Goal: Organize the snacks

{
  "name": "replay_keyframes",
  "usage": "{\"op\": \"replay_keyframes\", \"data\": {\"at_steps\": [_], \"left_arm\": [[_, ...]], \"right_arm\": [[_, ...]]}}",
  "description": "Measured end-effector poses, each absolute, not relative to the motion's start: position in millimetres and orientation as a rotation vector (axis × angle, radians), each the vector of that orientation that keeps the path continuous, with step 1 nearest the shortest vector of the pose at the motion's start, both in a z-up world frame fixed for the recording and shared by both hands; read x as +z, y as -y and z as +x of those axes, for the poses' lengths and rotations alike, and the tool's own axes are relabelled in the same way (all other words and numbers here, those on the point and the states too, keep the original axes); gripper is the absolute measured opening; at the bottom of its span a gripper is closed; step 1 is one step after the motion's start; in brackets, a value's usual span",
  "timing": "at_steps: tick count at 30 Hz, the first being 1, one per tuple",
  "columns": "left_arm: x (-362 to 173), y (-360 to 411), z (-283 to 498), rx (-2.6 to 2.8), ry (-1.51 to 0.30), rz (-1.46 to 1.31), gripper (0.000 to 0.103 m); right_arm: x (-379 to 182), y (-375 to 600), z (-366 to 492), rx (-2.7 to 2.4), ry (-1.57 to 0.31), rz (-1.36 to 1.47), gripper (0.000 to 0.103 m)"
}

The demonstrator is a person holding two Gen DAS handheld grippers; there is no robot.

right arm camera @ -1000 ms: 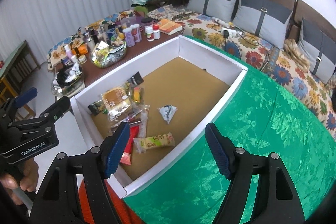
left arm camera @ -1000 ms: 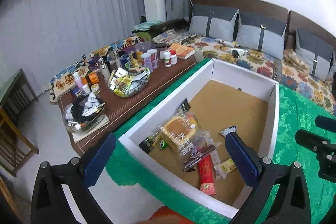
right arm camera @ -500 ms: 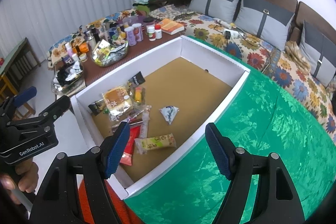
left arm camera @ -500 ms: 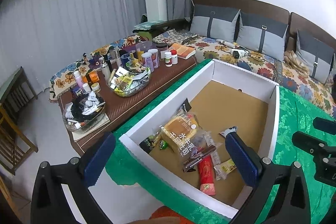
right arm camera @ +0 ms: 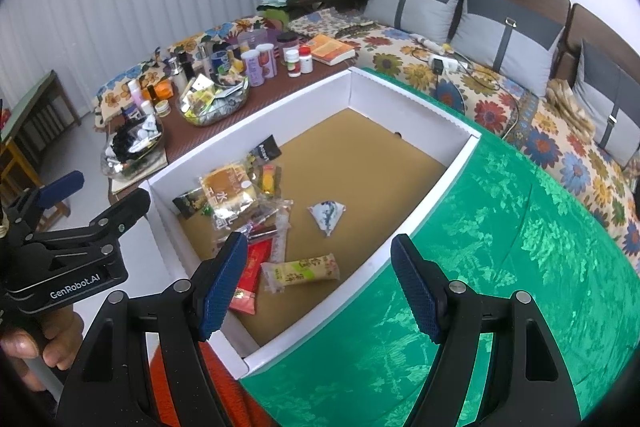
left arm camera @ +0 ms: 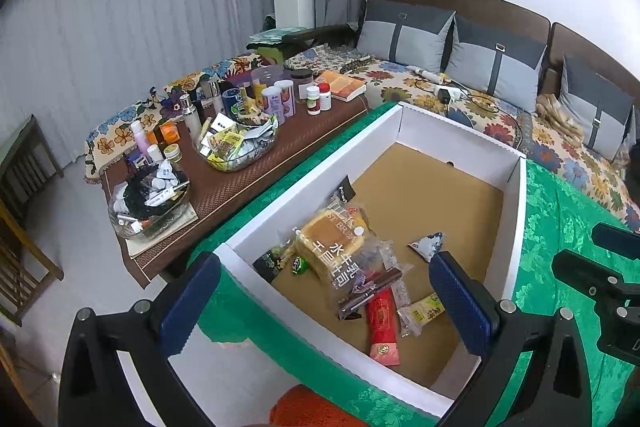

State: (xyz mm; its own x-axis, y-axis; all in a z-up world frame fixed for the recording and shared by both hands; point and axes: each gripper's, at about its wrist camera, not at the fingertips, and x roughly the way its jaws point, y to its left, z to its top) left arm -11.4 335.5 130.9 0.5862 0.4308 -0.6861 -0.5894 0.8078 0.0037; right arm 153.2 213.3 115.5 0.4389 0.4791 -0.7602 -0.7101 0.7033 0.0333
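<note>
Over the last second almost nothing has changed: both views only drift slightly. Your left gripper (left arm camera: 324, 301) and right gripper (right arm camera: 318, 285) hover wide open and empty above the box (right arm camera: 420, 99), where the snacks (right arm camera: 256, 223) lie jumbled at its near end.

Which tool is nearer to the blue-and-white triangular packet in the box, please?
Hard to call; perhaps the right. The right tool hovers open over the box's near edge, the triangular packet just beyond its gap. The left tool hangs open by the near-left corner.
</note>
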Motion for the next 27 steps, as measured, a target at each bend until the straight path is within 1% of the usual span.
{"op": "replay_keyframes", "data": {"at_steps": [27], "left_arm": [[129.7,-333.8,-11.2,0.611,-0.73,-0.232,0.103]], "right_arm": [[116.3,-216.4,152.9,0.761,-0.834,-0.303,0.077]]}}
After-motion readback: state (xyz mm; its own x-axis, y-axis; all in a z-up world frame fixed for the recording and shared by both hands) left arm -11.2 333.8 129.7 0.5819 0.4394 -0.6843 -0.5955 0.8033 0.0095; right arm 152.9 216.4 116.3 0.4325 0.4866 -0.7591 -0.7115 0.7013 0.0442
